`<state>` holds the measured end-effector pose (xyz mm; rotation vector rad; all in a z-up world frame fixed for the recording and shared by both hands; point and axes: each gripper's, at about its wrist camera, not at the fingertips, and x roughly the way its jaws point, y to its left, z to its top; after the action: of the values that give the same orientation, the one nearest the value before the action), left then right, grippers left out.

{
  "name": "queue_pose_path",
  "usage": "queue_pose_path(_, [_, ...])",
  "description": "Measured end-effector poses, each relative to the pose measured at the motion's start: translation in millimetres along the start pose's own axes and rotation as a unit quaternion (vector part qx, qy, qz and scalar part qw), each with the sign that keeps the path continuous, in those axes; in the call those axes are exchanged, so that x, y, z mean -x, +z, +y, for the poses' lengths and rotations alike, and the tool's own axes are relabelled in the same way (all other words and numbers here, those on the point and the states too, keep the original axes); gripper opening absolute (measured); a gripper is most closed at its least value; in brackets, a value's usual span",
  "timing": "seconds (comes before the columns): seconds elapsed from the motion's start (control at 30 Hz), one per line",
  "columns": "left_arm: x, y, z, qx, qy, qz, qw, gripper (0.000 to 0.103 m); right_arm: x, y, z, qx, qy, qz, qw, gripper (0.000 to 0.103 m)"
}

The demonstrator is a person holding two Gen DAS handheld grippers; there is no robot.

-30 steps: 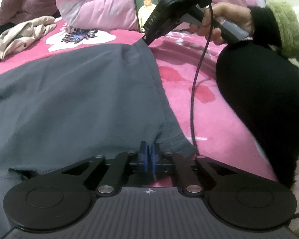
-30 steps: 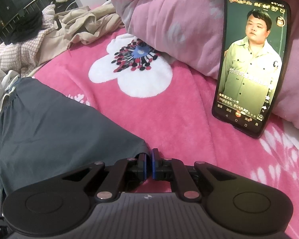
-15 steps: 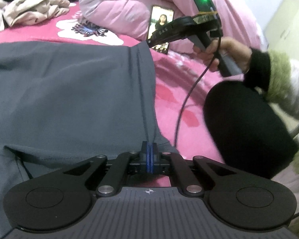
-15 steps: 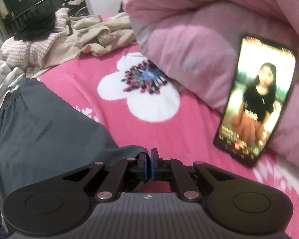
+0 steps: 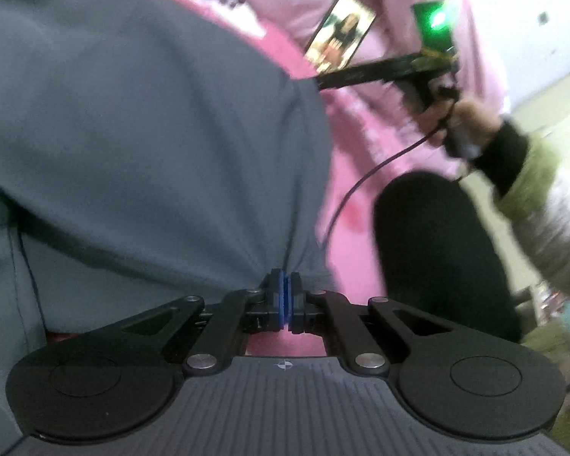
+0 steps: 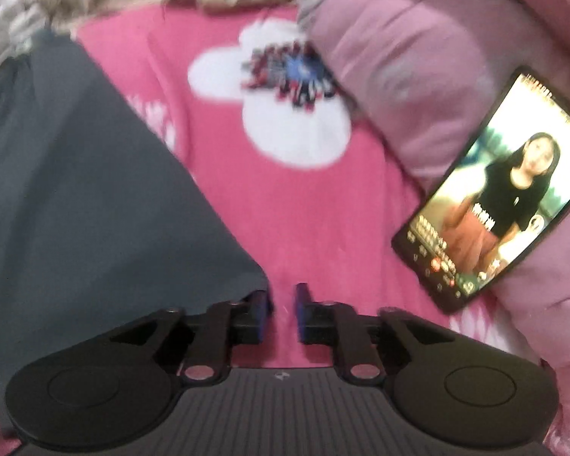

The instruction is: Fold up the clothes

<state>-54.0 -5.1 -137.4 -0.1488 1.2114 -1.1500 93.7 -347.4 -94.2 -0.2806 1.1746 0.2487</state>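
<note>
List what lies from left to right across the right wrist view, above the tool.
Grey garment → white flower print on the pink bedspread → pink quilt → phone leaning on it.

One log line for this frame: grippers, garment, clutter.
left gripper: shut on grey garment | right gripper: open, beside garment edge | phone against pink duvet
</note>
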Motion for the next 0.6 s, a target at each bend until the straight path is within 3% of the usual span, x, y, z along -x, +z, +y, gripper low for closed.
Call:
queue_pose_path(0.03, [-2,-2,-2,-0.005,0.005,0.001,1.0000,0.001,2,-1,-1,0.006,-0.007,0.001,1.000,0.041])
queue_pose_path(0.07, [-2,-3,-5,-0.012,0.006,0.001,0.9999,0.001,4,-2,-2,0.012,-0.015,0.001,1.000,0.042])
queue_pose_path(0.23, [-5,-10,-27,-0.069,0.023,0.004,0.9974,0.017,12,-12,-11,0.059,-0.096,0.026,0.993,0.043])
queue_pose_path(0.3, [-6,-12,-39,-0.097,0.028,0.011,0.9948,0.024,22,-15,-17,0.052,-0.107,0.015,0.993,0.043])
queue_pose_path(0.37, [-6,-14,-48,-0.122,0.034,0.023,0.9916,0.026,43,-13,-20,0.023,-0.079,-0.024,0.996,0.043])
queue_pose_path(0.47, [0,-18,-56,-0.140,0.036,0.036,0.9888,0.027,63,-6,-12,-0.011,0.000,-0.075,0.997,0.043])
queue_pose_path(0.6, [25,-17,-47,-0.110,0.053,0.020,0.9923,0.027,61,6,8,-0.024,0.083,-0.100,0.991,0.041])
